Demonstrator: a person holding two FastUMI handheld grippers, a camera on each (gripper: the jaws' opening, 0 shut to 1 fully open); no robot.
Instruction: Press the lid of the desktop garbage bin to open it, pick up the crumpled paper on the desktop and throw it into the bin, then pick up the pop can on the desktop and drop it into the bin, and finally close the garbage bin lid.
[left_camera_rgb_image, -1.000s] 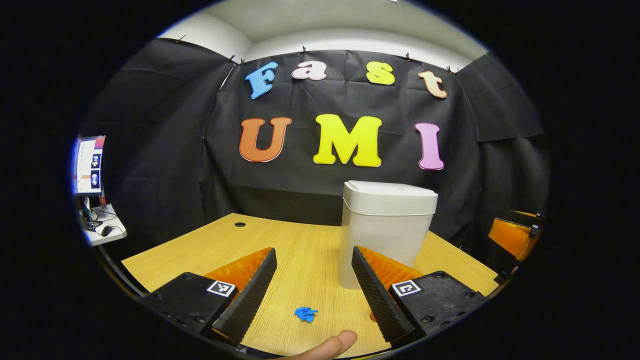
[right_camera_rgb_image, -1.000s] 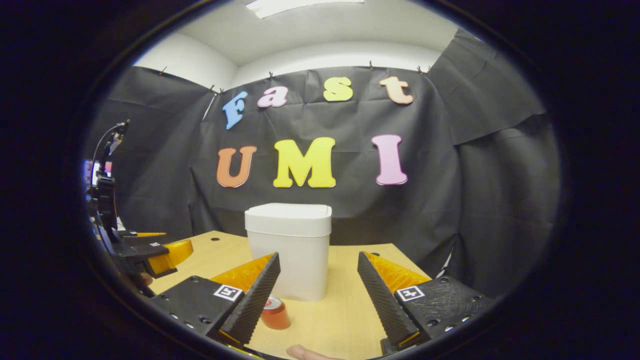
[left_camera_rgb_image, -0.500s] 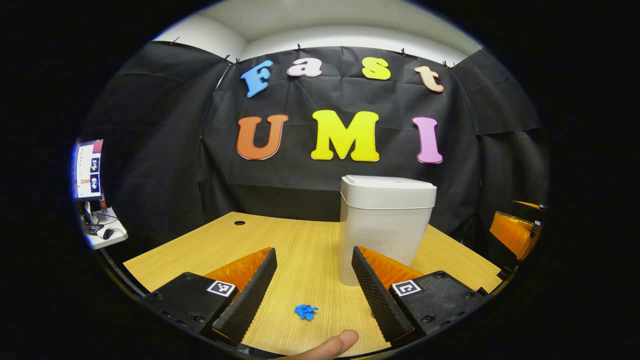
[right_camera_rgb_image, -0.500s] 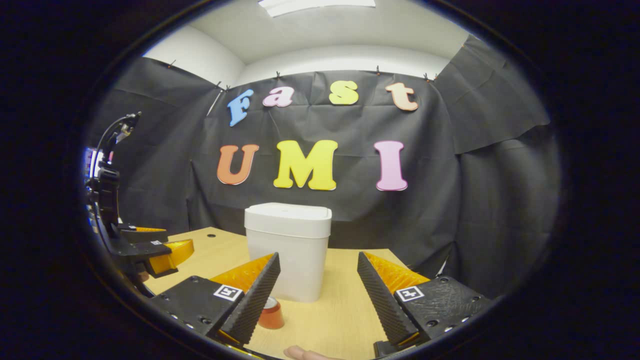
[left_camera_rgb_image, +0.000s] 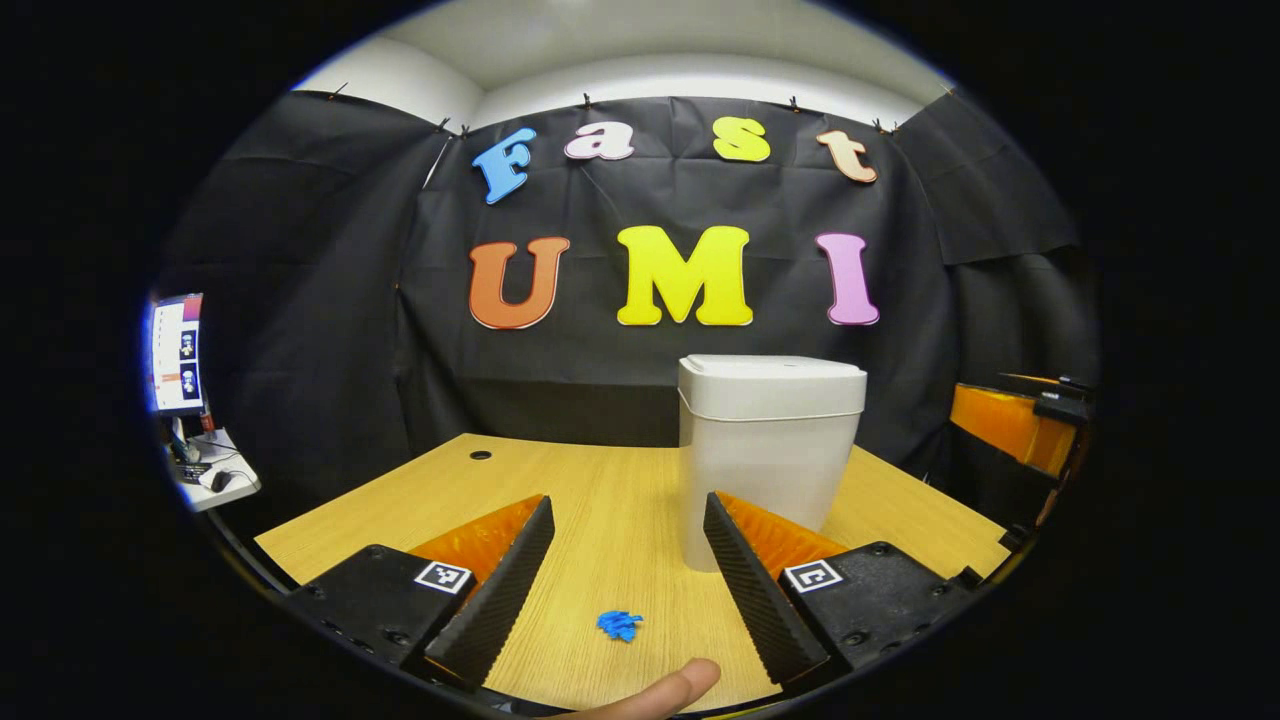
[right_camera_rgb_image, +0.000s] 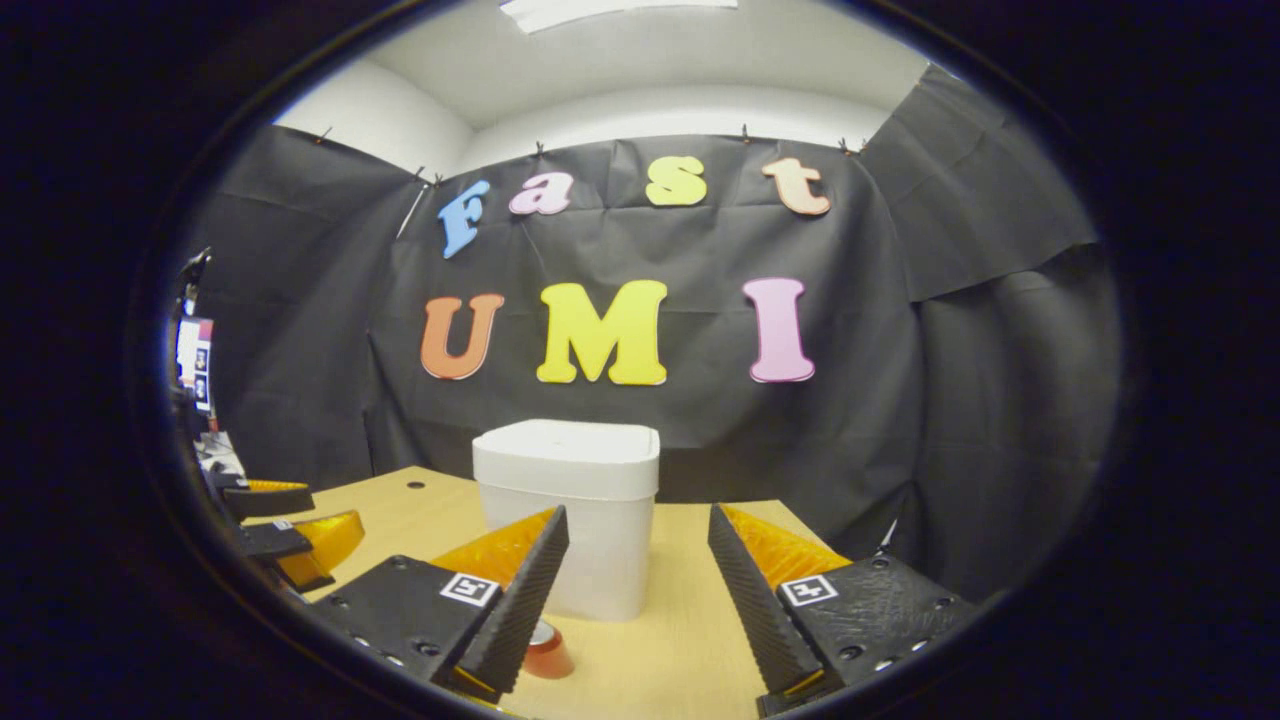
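Left gripper view: left gripper (left_camera_rgb_image: 625, 560) held low over the desk (left_camera_rgb_image: 420, 490), jaws wide apart, nothing between them. Crumpled paper (left_camera_rgb_image: 620, 625), small and blue, lying on the wood just ahead of the fingertips, between the two fingers in the picture but not touched by either. White bin (left_camera_rgb_image: 768, 450) standing upright a little farther on, toward the right finger, lid (left_camera_rgb_image: 772, 385) down and flush with the rim. A fingertip (left_camera_rgb_image: 665, 692) of the holding hand at the bottom edge. Right gripper (left_camera_rgb_image: 1015, 420) far off at the right, hanging beside the bin at about lid height; cannot tell from here how far open.

Right gripper view: right gripper (right_camera_rgb_image: 638, 590) also gaping, empty. Bin (right_camera_rgb_image: 565, 515) straight ahead, lid (right_camera_rgb_image: 567, 458) closed. Pop can (right_camera_rgb_image: 545, 650) standing on the desk (right_camera_rgb_image: 680, 640) near the bin's base, partly hidden behind the left finger. Left gripper (right_camera_rgb_image: 285, 525) at the left edge, low over the wood.

Progress, judged from the layout: nothing done yet. Lid not pressed open, paper and can both out on the desk. Left to do: press the lid, paper in, can in, lid shut.
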